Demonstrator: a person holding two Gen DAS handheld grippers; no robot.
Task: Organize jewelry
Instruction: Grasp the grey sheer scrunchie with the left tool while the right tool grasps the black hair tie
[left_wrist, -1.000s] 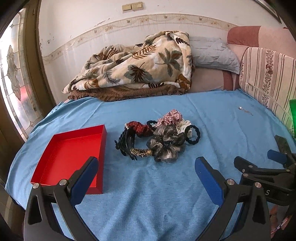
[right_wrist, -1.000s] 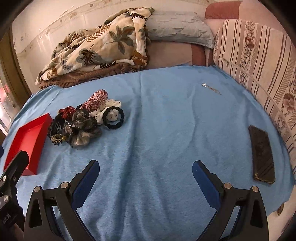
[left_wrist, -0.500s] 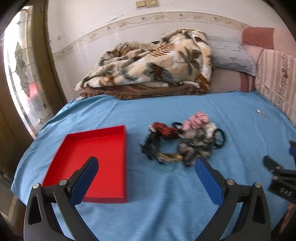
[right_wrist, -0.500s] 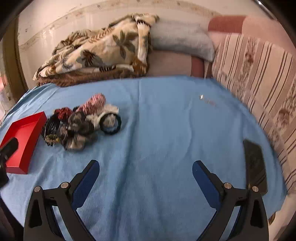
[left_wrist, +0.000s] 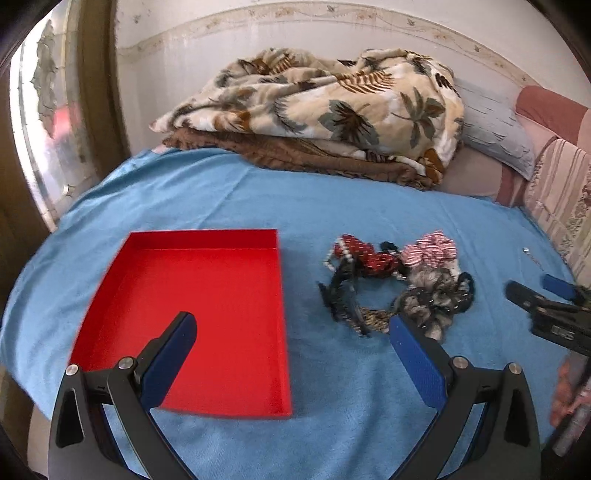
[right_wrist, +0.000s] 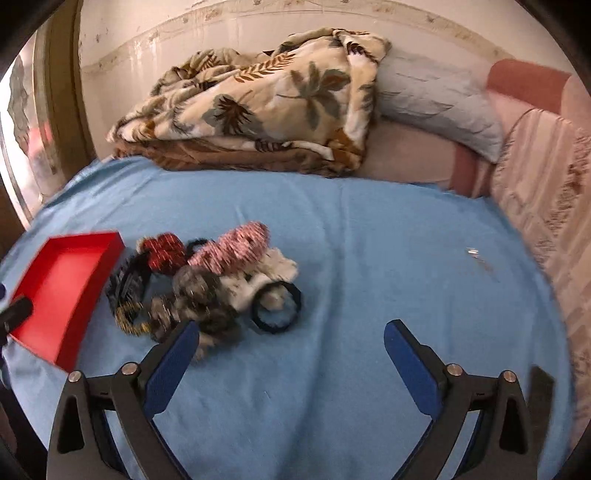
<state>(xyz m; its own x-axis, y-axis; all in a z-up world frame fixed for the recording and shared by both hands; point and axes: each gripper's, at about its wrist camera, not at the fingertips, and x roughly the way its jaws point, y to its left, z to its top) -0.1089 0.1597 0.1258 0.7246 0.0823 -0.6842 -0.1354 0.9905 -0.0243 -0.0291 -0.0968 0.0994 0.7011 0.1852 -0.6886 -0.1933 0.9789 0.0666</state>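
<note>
The pile of hair accessories (left_wrist: 399, 284) lies on the blue sheet (left_wrist: 332, 206) just right of the red tray (left_wrist: 192, 295), which holds nothing; sorting looks unstarted. Left gripper (left_wrist: 291, 339) and right gripper (right_wrist: 291, 343) gape wide, holding nothing.

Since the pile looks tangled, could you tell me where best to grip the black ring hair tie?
Grip the black ring hair tie at its outer rim, coming from the bare blue sheet side: it lies flat at the pile's edge, its far arc free.
</note>
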